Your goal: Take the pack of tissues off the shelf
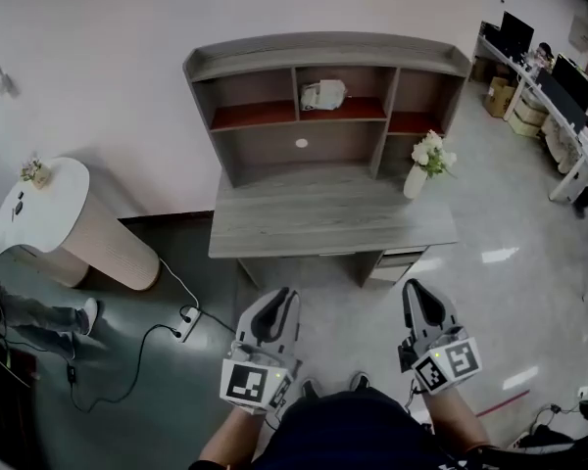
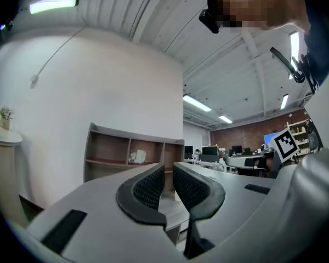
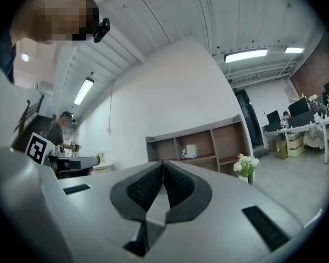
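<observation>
The pack of tissues (image 1: pixel 322 94) is a pale bundle in the middle upper compartment of the grey desk shelf (image 1: pixel 323 52), resting on a red board. It shows small and far off in the left gripper view (image 2: pixel 136 156) and in the right gripper view (image 3: pixel 189 151). Both grippers are held level near my body, well short of the desk. My left gripper (image 1: pixel 279 297) (image 2: pixel 169 171) has a narrow gap between its pads and holds nothing. My right gripper (image 1: pixel 421 290) (image 3: pixel 163 166) is shut, tips touching, with nothing in it.
A vase of white flowers (image 1: pixel 426 160) stands at the desktop's right end. A round white side table (image 1: pixel 39 204) is on the left, with a power strip and cables (image 1: pixel 188 321) on the floor. Office desks with monitors (image 1: pixel 559 96) line the right side.
</observation>
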A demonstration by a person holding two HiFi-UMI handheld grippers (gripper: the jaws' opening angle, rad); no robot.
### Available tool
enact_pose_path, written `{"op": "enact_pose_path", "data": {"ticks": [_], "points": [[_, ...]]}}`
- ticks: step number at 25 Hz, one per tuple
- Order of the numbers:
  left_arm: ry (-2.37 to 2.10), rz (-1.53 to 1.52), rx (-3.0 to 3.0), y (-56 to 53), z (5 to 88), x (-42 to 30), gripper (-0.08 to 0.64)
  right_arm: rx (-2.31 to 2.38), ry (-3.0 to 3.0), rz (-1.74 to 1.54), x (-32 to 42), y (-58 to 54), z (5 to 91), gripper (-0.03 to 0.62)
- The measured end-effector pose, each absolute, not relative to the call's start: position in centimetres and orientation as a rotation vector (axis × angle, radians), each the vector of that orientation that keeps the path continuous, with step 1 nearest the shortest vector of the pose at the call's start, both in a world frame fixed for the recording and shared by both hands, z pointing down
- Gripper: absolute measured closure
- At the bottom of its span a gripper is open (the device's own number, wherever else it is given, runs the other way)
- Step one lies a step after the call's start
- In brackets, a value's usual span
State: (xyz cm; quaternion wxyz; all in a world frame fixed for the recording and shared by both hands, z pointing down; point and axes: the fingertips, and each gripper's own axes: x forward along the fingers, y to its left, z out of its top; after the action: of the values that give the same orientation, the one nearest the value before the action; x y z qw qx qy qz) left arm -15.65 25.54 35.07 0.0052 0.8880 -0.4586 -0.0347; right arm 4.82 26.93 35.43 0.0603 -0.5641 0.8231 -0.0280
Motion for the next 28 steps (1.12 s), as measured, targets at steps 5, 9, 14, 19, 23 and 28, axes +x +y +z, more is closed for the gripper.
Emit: {"op": "enact_pose_path", "data": {"ticks": [5,9,14,19,23,28], "points": [[-1.415,-0.094,2.798,26.0,34.5,-13.2,0.502,-1.694,2.473,-0.096,6.8,27.3,35.2,0.58],[-1.429,-0.103,2.794,26.1,34.0,-11.4,0.502,-1.665,2.438,-0.108,9.1,27.6,34.8,0.58],[-1.454,-0.1,2.776,26.5,33.7,-8.9,0.502,-1.632,2.433,-0.105,11.9,28.0,34.5,0.58],[-1.485,-0.068,2.775,27.4,33.7,-6.0,0.502,-1.575,2.452,-0.125,14.1,27.9,34.5,0.58],[-1.514,-0.036,2.767,28.3,34.1,-4.6,0.502,-1.546,2.475,-0.163,15.5,28.1,35.4,0.58],[-1.53,0.011,2.742,27.4,35.0,-4.0,0.502,-1.54,2.479,-0.204,16.4,27.1,36.1,0.58]]}}
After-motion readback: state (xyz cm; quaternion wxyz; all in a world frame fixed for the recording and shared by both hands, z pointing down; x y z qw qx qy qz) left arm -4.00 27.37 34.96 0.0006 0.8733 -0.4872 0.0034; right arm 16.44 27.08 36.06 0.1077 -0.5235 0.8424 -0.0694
